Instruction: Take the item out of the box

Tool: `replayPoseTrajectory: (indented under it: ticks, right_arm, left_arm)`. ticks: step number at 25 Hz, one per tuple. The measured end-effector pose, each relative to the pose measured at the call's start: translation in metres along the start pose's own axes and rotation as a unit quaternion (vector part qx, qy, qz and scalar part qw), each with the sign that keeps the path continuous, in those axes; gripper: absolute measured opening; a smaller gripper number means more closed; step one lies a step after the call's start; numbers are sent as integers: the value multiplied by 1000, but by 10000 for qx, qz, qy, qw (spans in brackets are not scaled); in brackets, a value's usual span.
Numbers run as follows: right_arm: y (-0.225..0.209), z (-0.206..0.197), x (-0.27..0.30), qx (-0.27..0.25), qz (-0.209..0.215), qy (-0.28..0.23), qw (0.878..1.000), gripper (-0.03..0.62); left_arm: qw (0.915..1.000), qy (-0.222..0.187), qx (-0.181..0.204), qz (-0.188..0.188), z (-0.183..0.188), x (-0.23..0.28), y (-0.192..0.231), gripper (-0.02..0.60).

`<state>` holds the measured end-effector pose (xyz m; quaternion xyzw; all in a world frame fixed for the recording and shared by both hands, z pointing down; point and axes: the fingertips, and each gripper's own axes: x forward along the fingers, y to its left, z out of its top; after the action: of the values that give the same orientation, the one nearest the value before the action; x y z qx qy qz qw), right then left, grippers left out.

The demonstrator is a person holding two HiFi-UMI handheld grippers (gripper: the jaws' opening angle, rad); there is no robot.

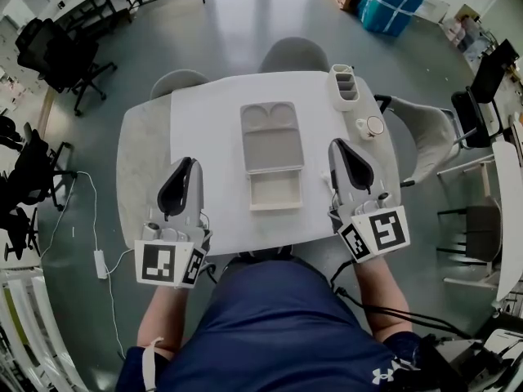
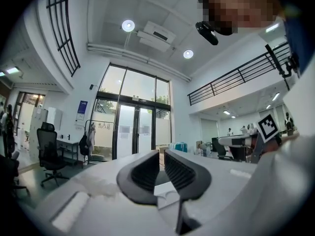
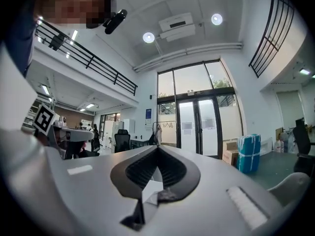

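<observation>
Only the head view shows the work area. A white rectangular table (image 1: 204,121) with a smooth matt top carries a pale grey shallow box (image 1: 272,149). The box lies open between the two claws and slightly ahead of them, touching neither. Its far half is moulded with two rounded recesses, and its near half is a plain square-walled tray. Whether the item sits in the box cannot be told from this height. Ahead of the right claw (image 1: 337,145) and just to its outer side stands a small round white cup (image 1: 372,126). Further ahead of that claw is a white compartmented holder (image 1: 344,86). The left claw (image 1: 187,164) has bare table in front of it.

The two gripper views miss the table top and box entirely and look level across the room. Both show tall glass doors (image 2: 130,132) straight ahead of the claw. The left gripper view adds a black office chair (image 2: 48,149), and the right gripper view a blue wrapped bundle (image 3: 248,154).

These views settle the jaws. The left claw's ribbed black pads stand narrowly apart with nothing between them. The right claw's ribbed pads meet at the tips, closed and empty.
</observation>
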<state>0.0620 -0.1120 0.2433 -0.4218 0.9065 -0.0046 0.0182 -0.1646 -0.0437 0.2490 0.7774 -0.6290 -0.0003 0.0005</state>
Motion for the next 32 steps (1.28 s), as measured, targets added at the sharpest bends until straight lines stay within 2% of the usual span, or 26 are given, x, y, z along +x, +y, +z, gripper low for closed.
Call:
replayPoseTrajectory:
  ticks: [5, 9, 13, 20, 32]
  right_arm:
    - [8, 6, -7, -68, -9, -65, 10000, 2]
    - [6, 6, -10, -243, -42, -103, 9996, 2]
    - [1, -6, -12, -123, -110, -10, 9999, 2]
    - [-7, -7, -9, -320, -300, -48, 9990, 2]
    - [-13, -15, -2, -240, -341, 37, 9991, 2]
  left_arm:
    - [9997, 118, 197, 48, -9, -5, -1, 31]
    - [9996, 207, 198, 10, -17, -1, -2, 27]
    - [9992, 359, 134, -87, -28, 6, -9, 28]
    - [9989, 384, 170, -188, -28, 14, -12, 27]
    - [9983, 518, 115, -252, -36, 22, -9, 27]
